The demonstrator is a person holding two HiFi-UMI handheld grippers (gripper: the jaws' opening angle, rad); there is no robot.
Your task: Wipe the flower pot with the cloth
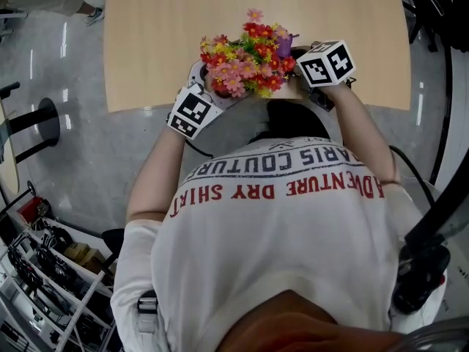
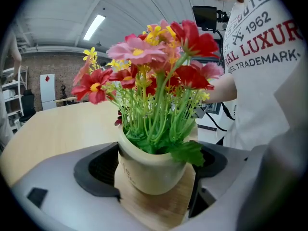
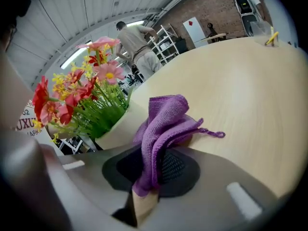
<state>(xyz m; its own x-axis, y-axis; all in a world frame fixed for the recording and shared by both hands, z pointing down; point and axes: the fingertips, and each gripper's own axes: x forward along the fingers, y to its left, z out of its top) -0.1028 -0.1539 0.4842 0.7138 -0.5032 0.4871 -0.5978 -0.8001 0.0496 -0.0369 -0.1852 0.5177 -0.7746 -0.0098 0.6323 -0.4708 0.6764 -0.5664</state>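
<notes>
A cream flower pot (image 2: 144,170) full of red, pink and yellow flowers (image 1: 245,57) stands at the near edge of the pale wooden table (image 1: 176,35). My left gripper (image 2: 155,177) is shut on the pot, with a dark pad (image 2: 98,170) on either side of it. In the head view its marker cube (image 1: 193,112) lies left of the flowers, which hide the pot. My right gripper (image 3: 154,167) is shut on a folded purple cloth (image 3: 163,126). The cloth stands up from the jaws right beside the pot's wall (image 3: 120,126).
The table runs away beyond the pot, and a small yellow-topped object (image 3: 269,36) sits far across it. A person (image 3: 137,44) stands by shelving in the background. On the grey floor are a black stand (image 1: 44,123) and a rack of parts (image 1: 51,277).
</notes>
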